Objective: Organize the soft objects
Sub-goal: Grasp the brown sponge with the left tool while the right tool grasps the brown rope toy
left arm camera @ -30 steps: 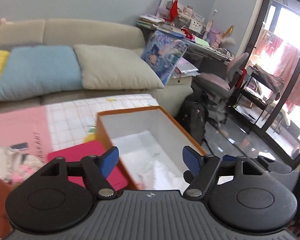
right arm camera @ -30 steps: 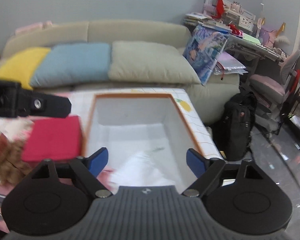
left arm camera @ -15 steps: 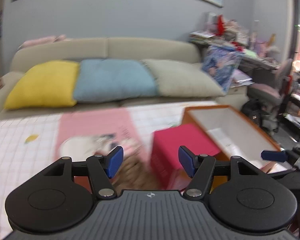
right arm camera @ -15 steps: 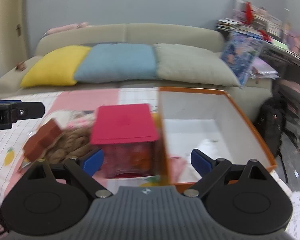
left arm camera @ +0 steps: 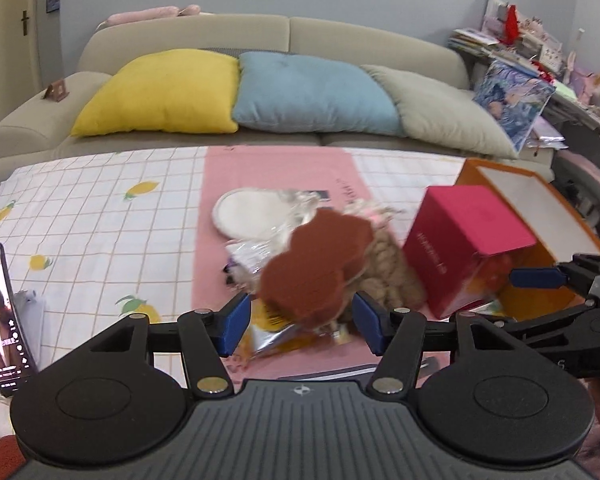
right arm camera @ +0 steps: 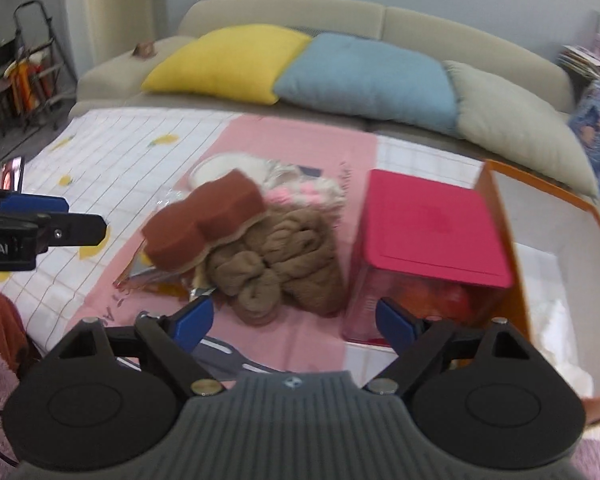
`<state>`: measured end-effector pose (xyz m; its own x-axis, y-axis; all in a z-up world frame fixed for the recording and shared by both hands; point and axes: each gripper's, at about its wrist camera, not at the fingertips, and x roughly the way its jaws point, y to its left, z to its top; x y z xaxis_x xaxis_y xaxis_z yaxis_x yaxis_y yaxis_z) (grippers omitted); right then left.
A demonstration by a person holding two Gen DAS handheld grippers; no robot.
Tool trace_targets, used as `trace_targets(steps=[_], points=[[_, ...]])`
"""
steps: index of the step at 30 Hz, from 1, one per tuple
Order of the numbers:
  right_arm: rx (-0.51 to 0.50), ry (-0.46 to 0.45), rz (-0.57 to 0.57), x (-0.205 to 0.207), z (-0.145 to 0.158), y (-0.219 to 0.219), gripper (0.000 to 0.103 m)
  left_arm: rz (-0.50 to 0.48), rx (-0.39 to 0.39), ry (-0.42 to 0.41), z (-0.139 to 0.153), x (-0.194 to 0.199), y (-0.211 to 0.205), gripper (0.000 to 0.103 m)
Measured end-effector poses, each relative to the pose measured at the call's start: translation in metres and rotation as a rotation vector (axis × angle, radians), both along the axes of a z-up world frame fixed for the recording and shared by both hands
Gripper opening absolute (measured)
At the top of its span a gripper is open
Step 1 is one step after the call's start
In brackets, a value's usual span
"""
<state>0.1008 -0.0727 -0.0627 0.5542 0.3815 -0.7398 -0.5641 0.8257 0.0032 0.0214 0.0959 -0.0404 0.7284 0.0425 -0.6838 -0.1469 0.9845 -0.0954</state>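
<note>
A pile of soft things lies on the pink mat: a brown sponge (left arm camera: 316, 256) (right arm camera: 204, 220) on top, tan knitted cloth (right arm camera: 276, 268) (left arm camera: 388, 276), a white round pad (left arm camera: 248, 216) and pink-white fluff (right arm camera: 304, 194). My left gripper (left arm camera: 300, 320) is open, just in front of the sponge, holding nothing. My right gripper (right arm camera: 292, 318) is open and empty, near the tan cloth. An open orange box (right arm camera: 508, 216) (left arm camera: 540, 248) with a white inside stands at the right.
A magenta-lidded box (right arm camera: 432, 224) (left arm camera: 468, 228) stands between the pile and the orange box. A phone (left arm camera: 4, 312) leans at the left on the checked cloth. A sofa with yellow (left arm camera: 160, 92), blue and grey cushions lies behind. Foil packets (left arm camera: 276, 332) lie under the pile.
Both grippers have swung left from the orange box toward the pile of soft things. Both stay open and empty.
</note>
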Motion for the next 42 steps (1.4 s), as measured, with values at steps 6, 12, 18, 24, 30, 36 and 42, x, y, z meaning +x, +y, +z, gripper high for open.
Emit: trace_targets(steps=[6,12,18,24,30,36,42], points=[[-0.037,-0.002,0.056,0.012,-0.010,0.031,0.080,-0.037,-0.006,0.023,-0.016,0.011,0.007,0.067],[-0.133,-0.005,0.100,0.020,-0.031,0.052,0.061,-0.162,0.172,0.011,-0.033,0.027,-0.010,0.071],[-0.164,-0.003,0.101,0.025,-0.040,0.049,0.060,-0.257,0.363,0.008,-0.055,0.035,-0.029,0.072],[-0.153,0.014,0.097,0.029,-0.044,0.047,0.058,-0.315,0.430,0.021,-0.073,0.046,-0.038,0.072],[-0.148,0.019,0.105,0.031,-0.046,0.048,0.058,-0.374,0.529,0.019,-0.084,0.051,-0.051,0.075],[-0.145,0.026,0.101,0.031,-0.047,0.046,0.058,-0.322,0.520,0.028,-0.086,0.059,-0.045,0.058],[-0.128,0.008,0.136,0.030,-0.047,0.050,0.061,-0.226,0.391,-0.005,-0.065,0.052,-0.030,0.044]])
